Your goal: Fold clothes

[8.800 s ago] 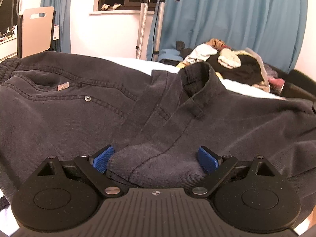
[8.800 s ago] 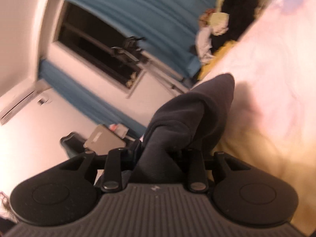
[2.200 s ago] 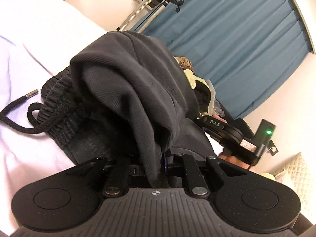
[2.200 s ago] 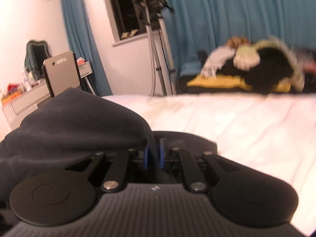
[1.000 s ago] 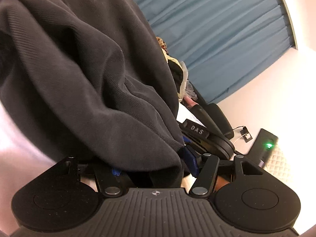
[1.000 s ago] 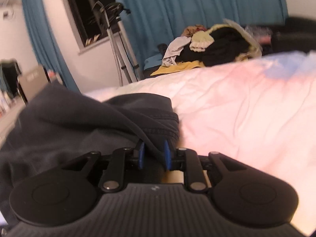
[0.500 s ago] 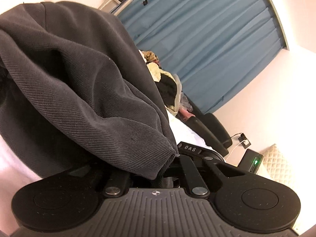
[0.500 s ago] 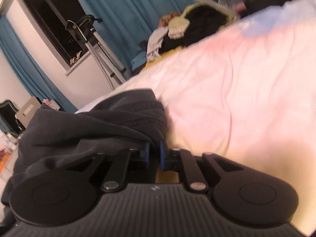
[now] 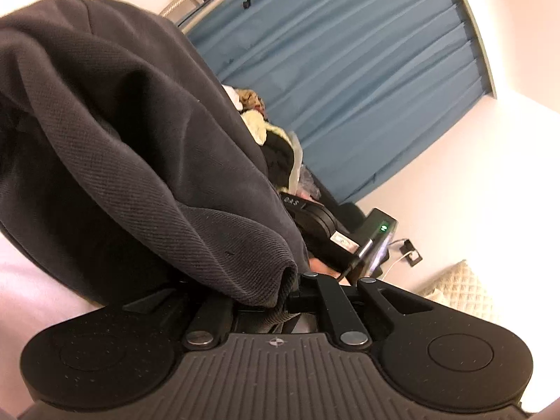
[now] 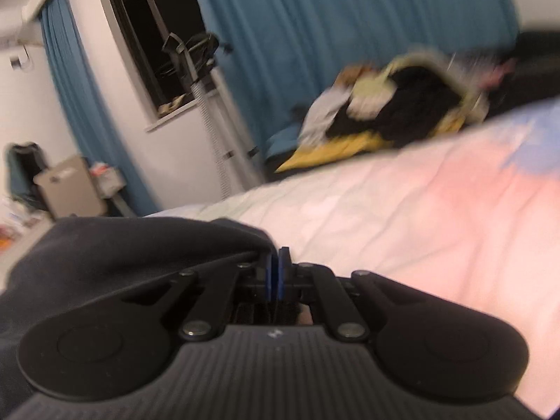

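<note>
Blue curtains [image 10: 315, 35] hang behind a bed [image 10: 402, 217] with a pale sheet, and beyond its far edge lies a heap of mixed laundry [image 10: 395, 112]. On the left part of the bed rests the dark trousers [image 9: 115, 147], bunched up in thick folds. The left gripper [image 9: 280, 301] is closed on a hem of this cloth. The right gripper [image 10: 274, 273] has its blue pads almost together and they are parting slightly; whether cloth is between them I cannot tell. The twill looks soft, rather heavy and limp, so I judge it best held at hems or at the waistband. Only the left view shows the other gripper's body with a green light [image 9: 384, 226]; only the right view shows the window [image 10: 154, 42] and the free sheet.
</note>
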`<state>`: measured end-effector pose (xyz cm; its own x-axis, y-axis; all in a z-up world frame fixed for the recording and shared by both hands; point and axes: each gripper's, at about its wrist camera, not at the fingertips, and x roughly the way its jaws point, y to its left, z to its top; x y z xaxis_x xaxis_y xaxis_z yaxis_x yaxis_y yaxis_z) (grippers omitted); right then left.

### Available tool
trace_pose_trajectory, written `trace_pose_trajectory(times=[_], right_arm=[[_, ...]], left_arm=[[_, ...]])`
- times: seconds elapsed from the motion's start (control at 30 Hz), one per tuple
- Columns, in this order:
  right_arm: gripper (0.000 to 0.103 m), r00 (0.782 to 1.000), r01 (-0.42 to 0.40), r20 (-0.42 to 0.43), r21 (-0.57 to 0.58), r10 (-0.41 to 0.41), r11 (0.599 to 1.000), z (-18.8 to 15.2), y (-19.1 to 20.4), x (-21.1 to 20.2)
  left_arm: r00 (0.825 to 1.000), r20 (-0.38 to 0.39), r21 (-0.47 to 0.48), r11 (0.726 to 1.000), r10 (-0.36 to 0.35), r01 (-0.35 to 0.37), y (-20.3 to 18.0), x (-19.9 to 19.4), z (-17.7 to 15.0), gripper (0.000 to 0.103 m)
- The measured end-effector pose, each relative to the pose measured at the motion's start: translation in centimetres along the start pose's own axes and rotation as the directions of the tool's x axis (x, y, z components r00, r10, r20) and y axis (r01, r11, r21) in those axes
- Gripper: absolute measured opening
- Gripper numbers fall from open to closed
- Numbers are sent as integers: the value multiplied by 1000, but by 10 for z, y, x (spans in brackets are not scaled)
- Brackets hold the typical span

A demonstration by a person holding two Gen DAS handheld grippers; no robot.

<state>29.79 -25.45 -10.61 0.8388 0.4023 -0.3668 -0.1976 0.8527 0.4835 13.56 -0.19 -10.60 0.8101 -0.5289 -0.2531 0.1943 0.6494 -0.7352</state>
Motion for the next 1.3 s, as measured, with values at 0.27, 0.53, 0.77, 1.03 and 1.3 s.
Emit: trace_pose_trajectory(times=[0.27,0.53,0.77,1.03,1.3], right_arm=[[47,999,-38,7,180,38,983,1,-29,-7],[4,997,-75,14,138,74,988,-2,1,-31],[4,994,-109,7,107,109,988,-7,24,-43],[3,998,66,-16,-14,-66,998,10,21,-24],[4,986,139,-18,-462,-166,876,2,49,25]], left_arm=[[1000,-10,8,1000,-2,2,7,-6,-2,8],[995,54,-60,994,-88,91,13,-21,-1,73],[998,63,-128,992,-4,12,23,6,3,65],[999,39,-95,995,30,-26,20,11,14,9],[999,36,-16,999,35,-34,23,15,9,8]])
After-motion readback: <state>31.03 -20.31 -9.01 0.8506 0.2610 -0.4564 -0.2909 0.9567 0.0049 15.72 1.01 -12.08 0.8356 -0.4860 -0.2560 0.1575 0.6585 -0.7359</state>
